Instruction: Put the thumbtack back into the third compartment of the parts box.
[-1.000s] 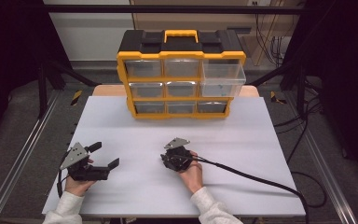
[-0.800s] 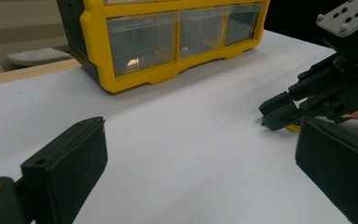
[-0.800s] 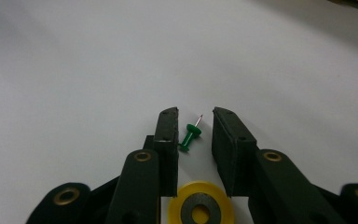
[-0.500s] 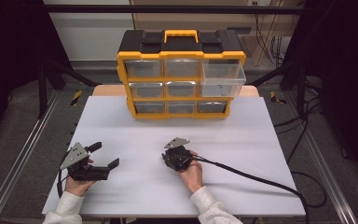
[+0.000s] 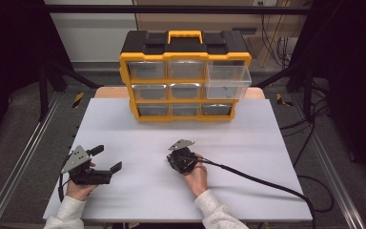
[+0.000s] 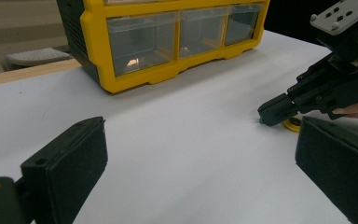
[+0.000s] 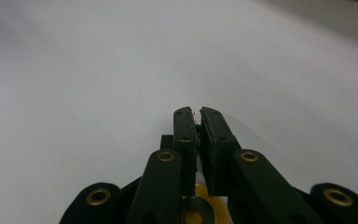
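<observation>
A tiny green piece (image 7: 198, 126), hard to make out, is being pinched between the just-closed jaws of the right gripper (image 7: 196, 113) low over the white table (image 5: 267, 143), while the left gripper (image 5: 106, 159) is being held wide open, empty.

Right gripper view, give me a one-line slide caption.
Right gripper jaws just closed on a tiny green piece over the white table.

surface: white table (image 5: 124, 143) | on it, far edge: yellow-and-black drawer organizer (image 5: 185, 76) | near right gripper (image 5: 175, 160): small yellow ring (image 6: 292, 124) lying flat
</observation>
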The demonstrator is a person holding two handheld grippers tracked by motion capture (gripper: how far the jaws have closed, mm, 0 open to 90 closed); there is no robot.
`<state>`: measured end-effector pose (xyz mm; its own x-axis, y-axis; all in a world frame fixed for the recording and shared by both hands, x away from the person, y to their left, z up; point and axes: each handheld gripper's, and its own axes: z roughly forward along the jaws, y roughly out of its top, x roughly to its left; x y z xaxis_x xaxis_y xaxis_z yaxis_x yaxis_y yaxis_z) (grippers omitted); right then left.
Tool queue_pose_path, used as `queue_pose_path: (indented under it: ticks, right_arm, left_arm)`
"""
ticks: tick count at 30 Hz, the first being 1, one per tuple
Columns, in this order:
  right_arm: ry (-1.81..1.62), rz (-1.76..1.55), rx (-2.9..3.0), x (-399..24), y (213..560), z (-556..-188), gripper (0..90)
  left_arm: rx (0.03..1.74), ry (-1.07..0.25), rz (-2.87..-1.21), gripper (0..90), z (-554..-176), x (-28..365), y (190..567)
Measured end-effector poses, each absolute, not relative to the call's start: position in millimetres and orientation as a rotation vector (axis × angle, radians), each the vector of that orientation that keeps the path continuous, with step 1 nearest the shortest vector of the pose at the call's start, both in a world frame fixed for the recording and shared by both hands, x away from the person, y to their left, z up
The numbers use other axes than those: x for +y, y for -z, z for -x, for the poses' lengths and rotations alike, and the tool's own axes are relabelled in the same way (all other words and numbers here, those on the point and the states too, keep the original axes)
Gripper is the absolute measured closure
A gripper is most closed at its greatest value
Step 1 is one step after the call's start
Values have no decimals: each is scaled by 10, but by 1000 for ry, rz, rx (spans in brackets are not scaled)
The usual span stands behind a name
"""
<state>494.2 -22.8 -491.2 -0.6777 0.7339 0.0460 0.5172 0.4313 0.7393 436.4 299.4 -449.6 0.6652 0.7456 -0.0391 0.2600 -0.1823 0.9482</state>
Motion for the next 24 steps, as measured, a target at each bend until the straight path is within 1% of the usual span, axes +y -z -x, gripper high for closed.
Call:
queue_pose_path:
  ticks: [7, 24]
  right_arm:
    - [-1101, -1092, 2413, -242, 4883, -4945, 855]
    - [-1170, -1035, 2394, -336, 4594, -4877, 855]
  left_arm:
    - [813, -534, -1748, 20, -4365, 2994, 4497]
    - [814, -535, -1748, 20, -4364, 2992, 4498]
